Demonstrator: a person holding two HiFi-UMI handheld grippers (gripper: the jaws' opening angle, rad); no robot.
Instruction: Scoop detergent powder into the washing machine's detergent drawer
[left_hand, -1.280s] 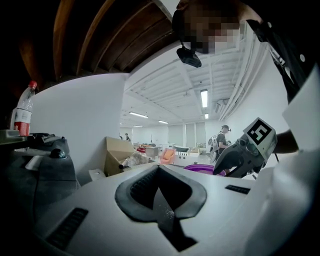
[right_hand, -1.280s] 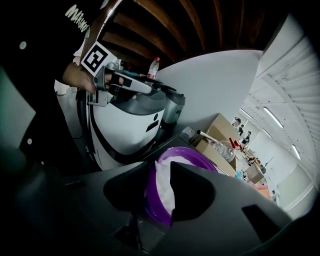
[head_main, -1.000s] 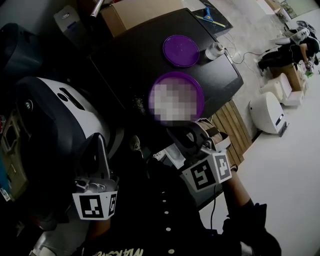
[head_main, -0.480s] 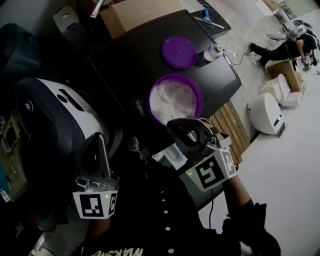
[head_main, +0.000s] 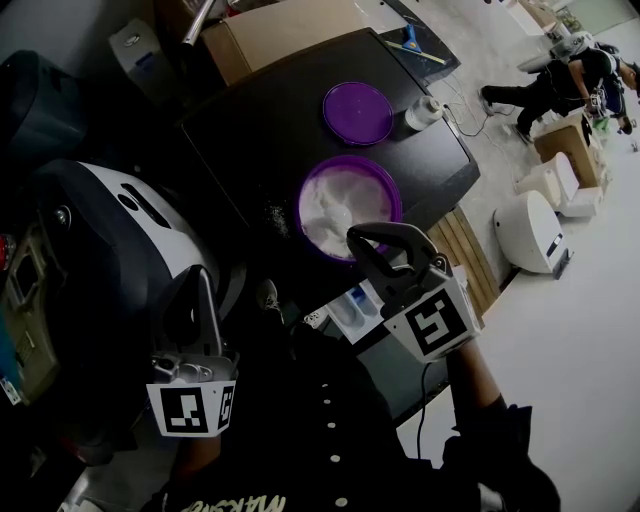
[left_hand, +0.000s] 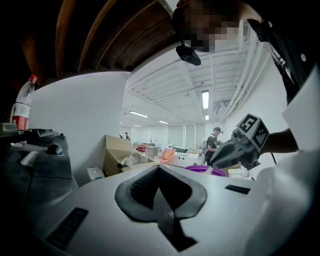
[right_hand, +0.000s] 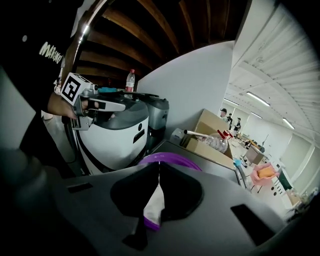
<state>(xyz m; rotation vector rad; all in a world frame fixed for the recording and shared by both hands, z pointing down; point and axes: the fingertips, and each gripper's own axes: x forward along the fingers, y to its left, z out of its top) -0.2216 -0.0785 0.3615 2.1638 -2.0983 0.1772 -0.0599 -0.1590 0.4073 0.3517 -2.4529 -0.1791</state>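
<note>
A purple tub (head_main: 386, 184) of white detergent powder stands open on the black table (head_main: 250, 130). A white scoop (head_main: 336, 214) lies in the powder. My right gripper (head_main: 352, 238) is at the tub's near rim, shut, and seems to pinch the scoop's handle. In the right gripper view, white shows below the closed fingertips (right_hand: 158, 170), with the tub's rim (right_hand: 172, 159) behind. The detergent drawer (head_main: 352, 306) stands pulled out below the table edge. My left gripper (head_main: 200, 276) is shut and empty beside the white washing machine (head_main: 100, 230).
The tub's purple lid (head_main: 358, 112) and a white bottle (head_main: 425, 108) lie further back on the table. A cardboard box (head_main: 280, 25) stands behind it. On the floor at the right are a white device (head_main: 535, 230) and a crouching person (head_main: 565, 85).
My right gripper has moved forward and to the right, up to the tub's near rim. The left gripper has stayed where it was.
</note>
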